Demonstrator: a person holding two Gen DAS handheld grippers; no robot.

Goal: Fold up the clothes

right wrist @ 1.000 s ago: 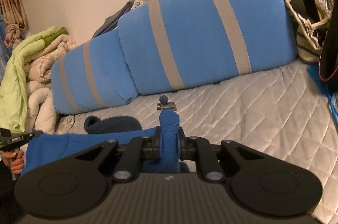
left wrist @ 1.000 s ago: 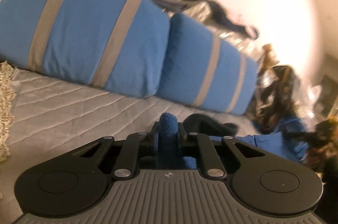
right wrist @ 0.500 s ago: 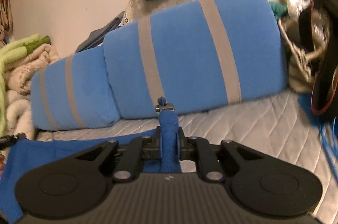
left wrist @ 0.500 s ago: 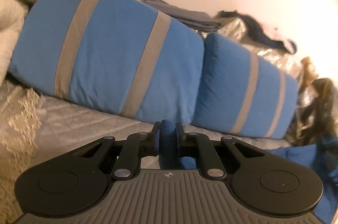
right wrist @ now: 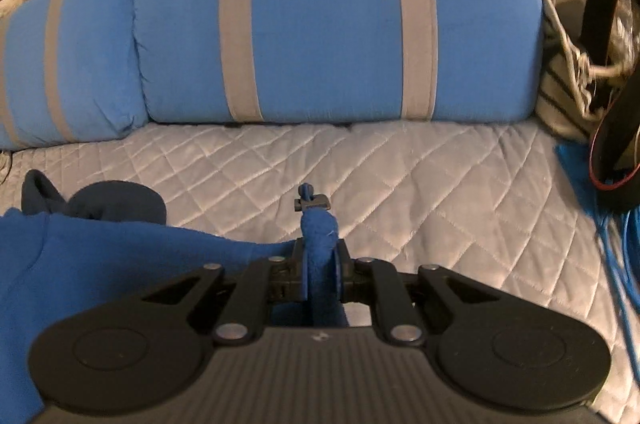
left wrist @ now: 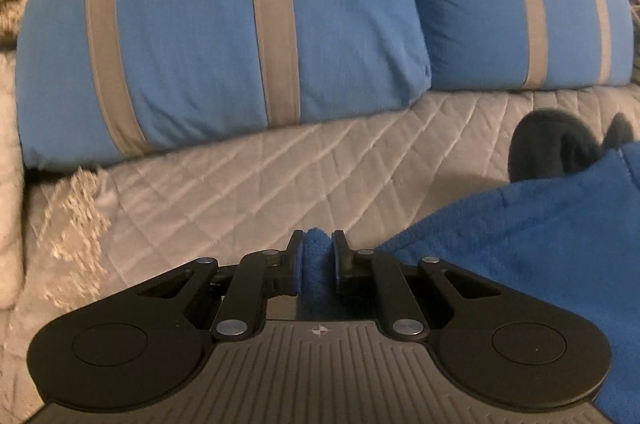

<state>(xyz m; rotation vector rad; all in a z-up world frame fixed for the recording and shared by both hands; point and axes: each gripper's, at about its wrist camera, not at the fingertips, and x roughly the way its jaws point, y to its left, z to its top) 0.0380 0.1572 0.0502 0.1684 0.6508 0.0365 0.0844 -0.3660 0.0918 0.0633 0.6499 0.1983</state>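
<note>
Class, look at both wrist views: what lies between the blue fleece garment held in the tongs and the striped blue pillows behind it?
Only bare quilted grey bedcover separates the blue fleece garment from the striped pillows; both views show it.

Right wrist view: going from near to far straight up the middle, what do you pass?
Right gripper shut on a bunched edge of the blue garment → zipper pull → grey quilted cover → blue pillow with grey stripes.
</note>
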